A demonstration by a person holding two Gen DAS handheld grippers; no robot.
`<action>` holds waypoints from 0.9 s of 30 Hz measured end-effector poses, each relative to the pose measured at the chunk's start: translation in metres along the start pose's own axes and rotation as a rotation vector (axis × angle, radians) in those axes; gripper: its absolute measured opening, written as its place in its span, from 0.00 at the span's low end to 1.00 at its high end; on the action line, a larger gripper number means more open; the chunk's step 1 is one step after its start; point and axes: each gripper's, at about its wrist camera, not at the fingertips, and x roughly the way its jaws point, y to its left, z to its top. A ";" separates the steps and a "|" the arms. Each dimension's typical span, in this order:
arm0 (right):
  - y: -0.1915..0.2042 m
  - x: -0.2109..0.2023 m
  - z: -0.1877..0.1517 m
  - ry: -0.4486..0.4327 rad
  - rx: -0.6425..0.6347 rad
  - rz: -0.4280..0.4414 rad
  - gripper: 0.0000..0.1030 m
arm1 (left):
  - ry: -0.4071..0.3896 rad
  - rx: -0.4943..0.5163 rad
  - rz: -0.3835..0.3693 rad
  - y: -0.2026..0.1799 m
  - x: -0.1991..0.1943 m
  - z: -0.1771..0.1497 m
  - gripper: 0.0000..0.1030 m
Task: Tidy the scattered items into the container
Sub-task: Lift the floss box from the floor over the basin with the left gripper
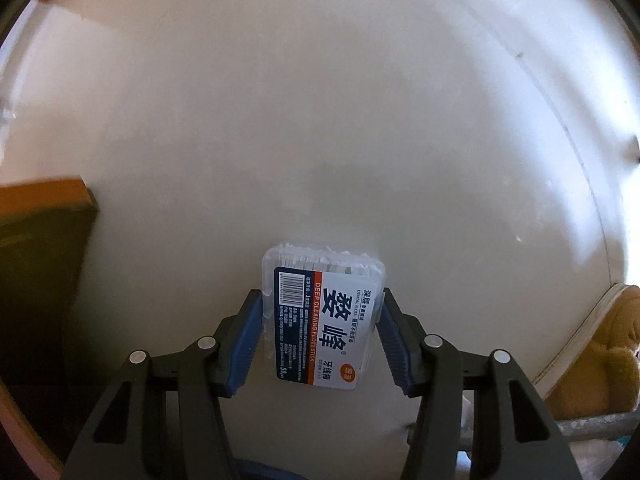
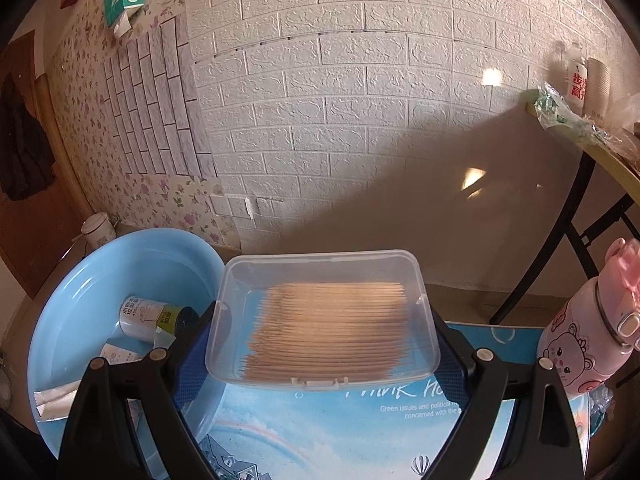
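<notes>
My left gripper (image 1: 322,300) is shut on a clear dental floss stick box (image 1: 324,312) with a blue, white and orange label, held up against a plain white surface. My right gripper (image 2: 322,336) is shut on a clear plastic box of wooden toothpicks (image 2: 324,320), held above the table with the sky-print cloth (image 2: 320,432). A light blue basin (image 2: 92,304) sits low at the left of the right wrist view. It holds a small roll of bags (image 2: 148,318) and white paper packets (image 2: 56,396).
A pink bear-print water bottle (image 2: 588,332) stands at the right. Behind is a white brick-pattern wall, a folding table (image 2: 600,152) with bottles at right, and a white jar (image 2: 98,230) behind the basin. A brown plush toy (image 1: 600,356) shows at the lower right of the left wrist view.
</notes>
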 end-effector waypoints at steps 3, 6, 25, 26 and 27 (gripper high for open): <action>-0.002 -0.004 -0.001 -0.009 0.006 -0.001 0.90 | -0.031 -0.032 0.006 0.002 -0.014 0.004 0.52; -0.004 -0.011 -0.001 -0.024 0.012 0.001 0.90 | -0.067 -0.078 0.007 0.007 -0.030 0.012 0.52; -0.021 -0.080 -0.018 -0.132 0.107 0.055 0.90 | -0.485 0.018 -0.347 -0.026 -0.273 0.048 0.52; -0.022 -0.087 -0.019 -0.142 0.111 0.056 0.90 | -0.505 0.028 -0.361 -0.017 -0.284 0.040 0.52; -0.023 -0.093 -0.020 -0.152 0.111 0.054 0.90 | -0.535 0.038 -0.361 -0.015 -0.302 0.039 0.52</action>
